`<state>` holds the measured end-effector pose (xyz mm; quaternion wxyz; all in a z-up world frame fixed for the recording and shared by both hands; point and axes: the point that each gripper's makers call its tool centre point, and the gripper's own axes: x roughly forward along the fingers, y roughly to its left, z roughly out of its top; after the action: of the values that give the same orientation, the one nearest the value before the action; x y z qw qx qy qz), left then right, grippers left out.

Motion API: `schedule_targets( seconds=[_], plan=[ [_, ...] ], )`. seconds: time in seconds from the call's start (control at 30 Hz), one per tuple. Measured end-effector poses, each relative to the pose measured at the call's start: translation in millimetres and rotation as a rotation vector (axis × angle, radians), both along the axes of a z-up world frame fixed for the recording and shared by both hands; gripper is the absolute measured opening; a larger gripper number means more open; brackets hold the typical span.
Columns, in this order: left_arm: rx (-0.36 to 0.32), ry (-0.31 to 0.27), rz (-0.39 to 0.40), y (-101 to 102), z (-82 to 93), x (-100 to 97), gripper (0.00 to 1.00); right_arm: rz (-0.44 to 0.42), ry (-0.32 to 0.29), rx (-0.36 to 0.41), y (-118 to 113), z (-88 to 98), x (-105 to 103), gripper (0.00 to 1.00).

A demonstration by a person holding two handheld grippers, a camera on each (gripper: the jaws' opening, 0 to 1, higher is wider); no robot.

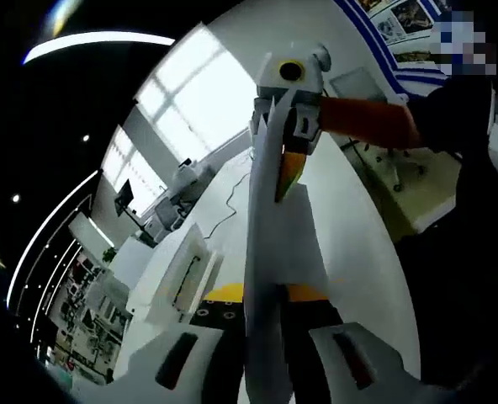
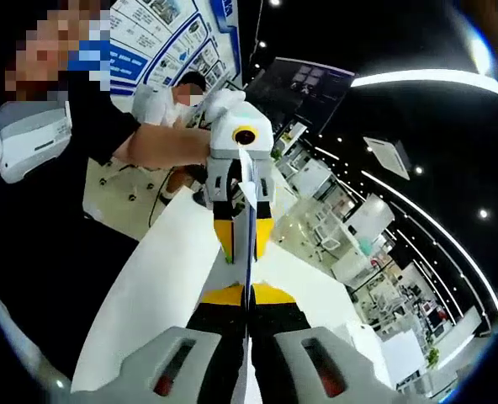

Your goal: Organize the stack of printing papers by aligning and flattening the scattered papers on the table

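A stack of white printing papers (image 1: pixel 276 252) stands on edge above the white table (image 1: pixel 362 252), held at both ends. In the left gripper view my left gripper (image 1: pixel 266 295) is shut on the near end, its yellow pads pressing both faces. The right gripper (image 1: pixel 288 175) clamps the far end, held by a hand in an orange sleeve. In the right gripper view the papers (image 2: pixel 249 265) show as a thin edge, with my right gripper (image 2: pixel 247 296) shut on them and the left gripper (image 2: pixel 244 240) clamped opposite, above the table (image 2: pixel 161 286).
A person in dark clothes (image 1: pixel 459 168) stands close at the table's side. An office chair (image 1: pixel 398 168) is on the floor beyond. White desks and monitors (image 1: pixel 177 223) line the far side. A grey-white machine (image 2: pixel 30 139) sits near wall posters (image 2: pixel 152 42).
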<state>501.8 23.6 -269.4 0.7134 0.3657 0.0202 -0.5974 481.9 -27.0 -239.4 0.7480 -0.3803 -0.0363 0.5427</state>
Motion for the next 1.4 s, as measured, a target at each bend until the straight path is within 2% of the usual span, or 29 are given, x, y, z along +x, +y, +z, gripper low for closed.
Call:
schedule_targets(
  seconds=[0.1,0.23,0.33,0.47,0.53,0.63,0.83,0.93,1.1,1.2,1.27,1.33,1.4],
  plan=[
    [0.006,0.03,0.012,-1,-3.4,-1.8,0.06,-0.004,0.021,-0.011,-1,-4.8,0,0.0],
    [0.018,0.012,0.038,0,-2.7,-1.4,0.06,-0.007,0.036,-0.01,0,-6.8,0,0.0],
    [0.006,0.02,0.049,1,0.2,-1.5,0.06,-0.012,0.046,0.005,-1,-5.0,1,0.0],
    [-0.02,0.034,0.063,3,6.9,-2.4,0.06,-0.008,0.027,0.019,-1,-1.5,0,0.0],
    [-0.035,0.059,0.074,4,11.3,-2.9,0.06,-0.018,0.036,0.028,-3,0.0,1,0.0],
    [-0.035,0.044,0.092,7,15.8,-1.0,0.05,-0.056,0.025,0.043,-10,4.0,7,0.03],
    [-0.11,0.05,0.109,16,34.6,1.6,0.05,-0.122,0.042,0.138,-33,9.6,20,0.12],
    [-0.159,0.042,0.097,20,46.9,-1.1,0.05,-0.13,0.064,0.227,-42,16.5,23,0.17],
    [-0.221,0.04,0.091,26,62.7,-3.4,0.05,-0.163,0.084,0.309,-60,19.0,30,0.24],
    [-0.264,0.048,0.083,30,68.4,-5.8,0.05,-0.171,0.106,0.342,-68,12.9,31,0.35],
    [-0.285,0.05,0.08,32,70.8,-6.3,0.05,-0.19,0.098,0.37,-73,11.3,35,0.44],
    [-0.305,0.053,0.076,34,72.3,-6.9,0.05,-0.217,0.082,0.435,-82,15.5,40,0.56],
    [-0.34,0.096,0.067,36,73.7,-9.2,0.05,-0.228,0.096,0.516,-90,17.6,42,0.66]
  ],
)
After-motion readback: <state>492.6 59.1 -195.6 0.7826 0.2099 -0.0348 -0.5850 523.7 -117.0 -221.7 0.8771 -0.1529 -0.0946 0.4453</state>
